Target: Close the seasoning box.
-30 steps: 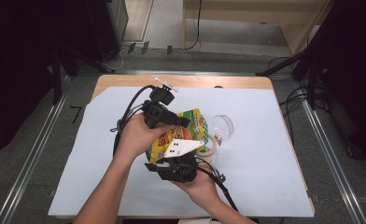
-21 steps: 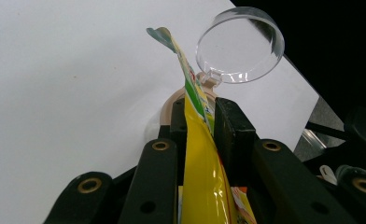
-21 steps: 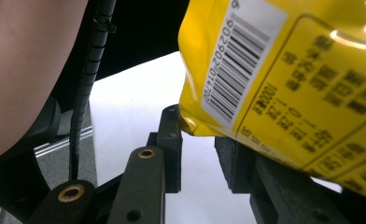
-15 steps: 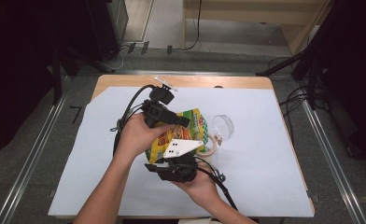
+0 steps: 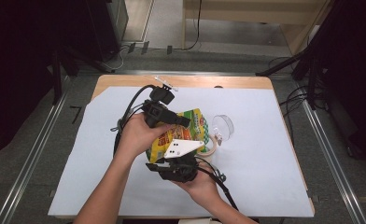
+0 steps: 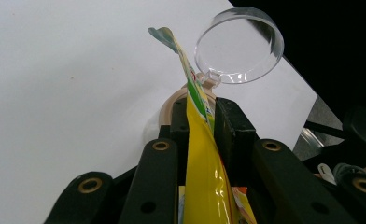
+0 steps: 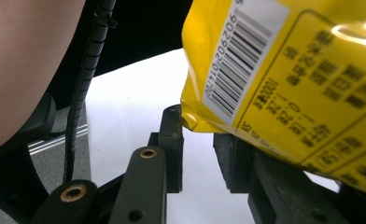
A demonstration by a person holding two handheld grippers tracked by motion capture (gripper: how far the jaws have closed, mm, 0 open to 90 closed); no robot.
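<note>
A yellow snack bag (image 5: 190, 132) is held up over the white sheet between both hands. My left gripper (image 5: 182, 122) comes in from the left and is shut on the bag's upper edge; in the left gripper view the yellow film (image 6: 200, 140) is pinched between the two jaws. My right gripper (image 5: 174, 163), with a grey plate (image 5: 181, 148) on top, sits under the bag's near end. In the right gripper view its jaws stand apart, and the bag's barcode corner (image 7: 228, 70) hangs just above the gap, against the right jaw.
A clear round lid (image 5: 223, 125) hinged to a beige ring (image 5: 210, 150) lies just right of the bag, also in the left gripper view as lid (image 6: 239, 44). A white sheet (image 5: 265, 154) covers the wooden table (image 5: 125, 80). Cables trail from both grippers.
</note>
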